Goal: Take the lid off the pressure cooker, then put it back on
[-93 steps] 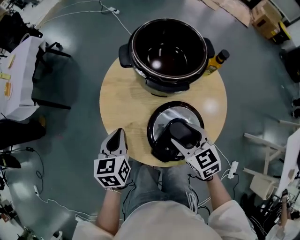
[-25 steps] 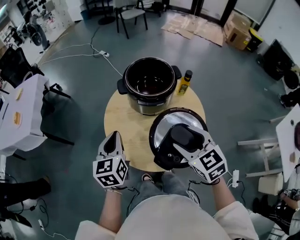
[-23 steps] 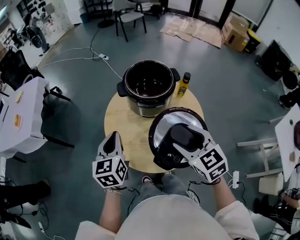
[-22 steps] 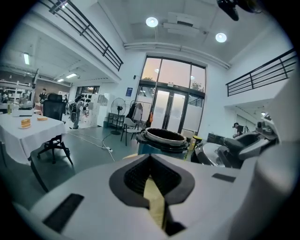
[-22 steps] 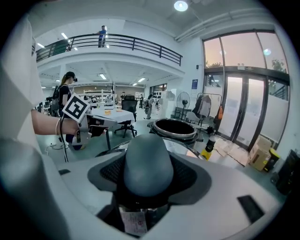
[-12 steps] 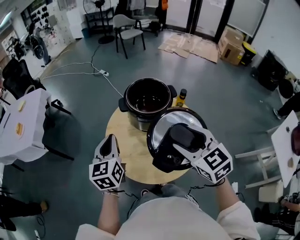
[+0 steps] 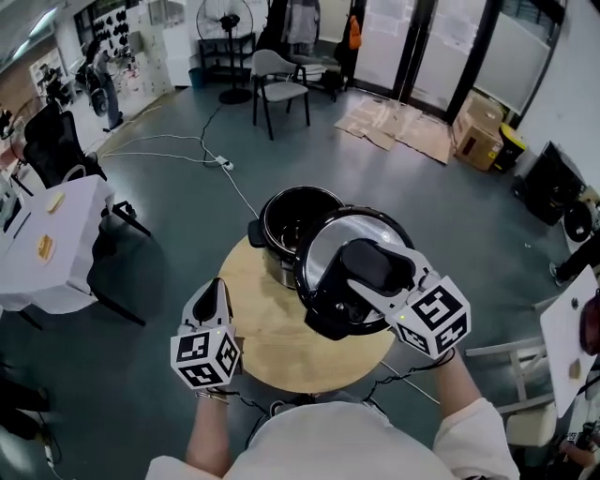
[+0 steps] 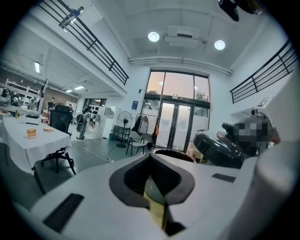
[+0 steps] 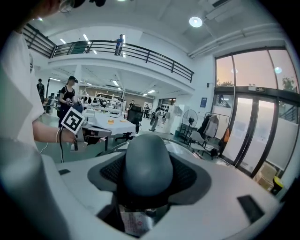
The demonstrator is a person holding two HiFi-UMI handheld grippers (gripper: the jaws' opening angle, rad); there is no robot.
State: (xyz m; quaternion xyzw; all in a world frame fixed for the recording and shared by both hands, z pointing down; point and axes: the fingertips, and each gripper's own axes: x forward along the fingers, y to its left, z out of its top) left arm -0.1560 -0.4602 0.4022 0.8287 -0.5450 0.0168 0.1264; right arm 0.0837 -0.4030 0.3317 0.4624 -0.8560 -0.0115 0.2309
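The open pressure cooker pot (image 7: 291, 225) stands at the far side of the round wooden table (image 7: 281, 347); its rim (image 8: 176, 152) shows just over the left jaws. My right gripper (image 7: 380, 272) is shut on the black handle (image 9: 147, 164) of the lid (image 7: 342, 234). It holds the lid in the air, tilted, in front of the pot's right rim in the head view. The dark lid (image 8: 215, 147) also shows at right in the left gripper view. My left gripper (image 7: 217, 286) (image 8: 151, 157) hovers over the table's left edge, shut and empty.
A yellow bottle (image 9: 276, 185) shows at the far right. Around the table are a white-clothed table (image 7: 42, 248) and a black chair (image 7: 56, 145) at left, a grey chair (image 7: 281, 80) and a fan (image 7: 223, 28) behind, cardboard boxes (image 7: 483, 141), and a cable (image 7: 187, 155) on the floor.
The lid, earlier on the table's near right part, has been lifted in the right gripper and now overlaps the pot's right rim. Both grippers rose; the head view tilted up.
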